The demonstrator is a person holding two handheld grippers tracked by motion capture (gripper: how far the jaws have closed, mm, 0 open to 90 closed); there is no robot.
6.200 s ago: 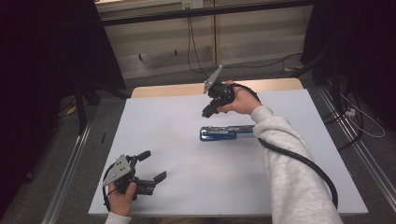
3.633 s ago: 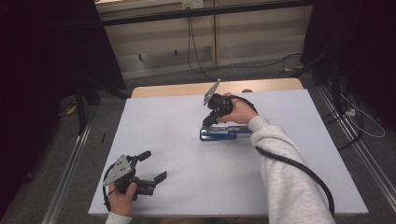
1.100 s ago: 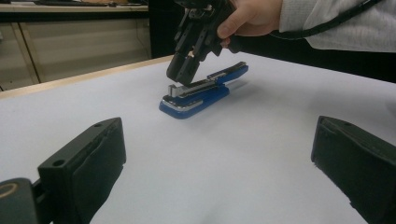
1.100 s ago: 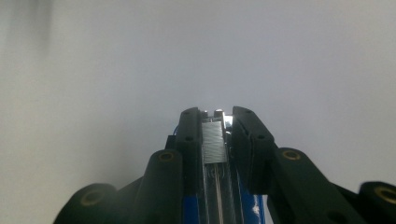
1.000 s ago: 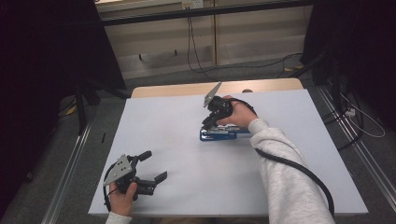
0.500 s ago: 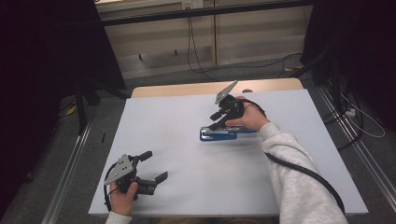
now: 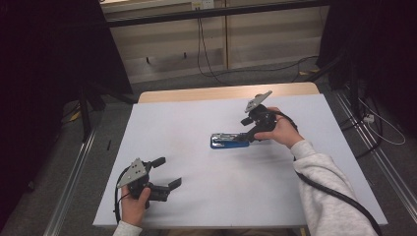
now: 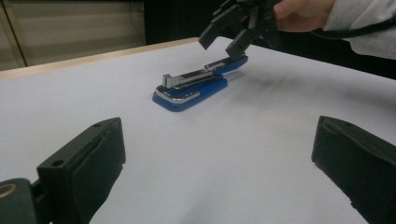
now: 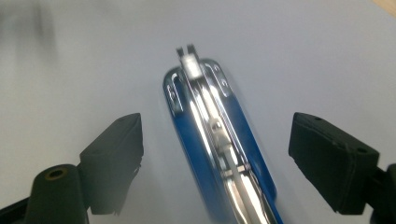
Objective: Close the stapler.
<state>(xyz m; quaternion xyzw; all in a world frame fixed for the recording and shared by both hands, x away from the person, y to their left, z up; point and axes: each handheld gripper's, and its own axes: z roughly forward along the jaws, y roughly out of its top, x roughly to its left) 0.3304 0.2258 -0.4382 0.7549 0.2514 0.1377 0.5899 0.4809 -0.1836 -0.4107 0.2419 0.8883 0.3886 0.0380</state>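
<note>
Stapler (image 9: 219, 140) lies between right tool's (image 9: 215, 163) spread jaws.

Location: lab-type recording bay. Evidence: plain white table (image 7: 206, 123) on grey carpet floor (image 7: 98, 137), black curtains (image 7: 44, 73) both sides, metal floor rails (image 7: 74, 187), loose cables (image 7: 206, 54) along bare wood-panel wall (image 7: 255, 34).

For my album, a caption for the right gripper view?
Open right gripper hovering astride a blue stapler on the white table.
</note>
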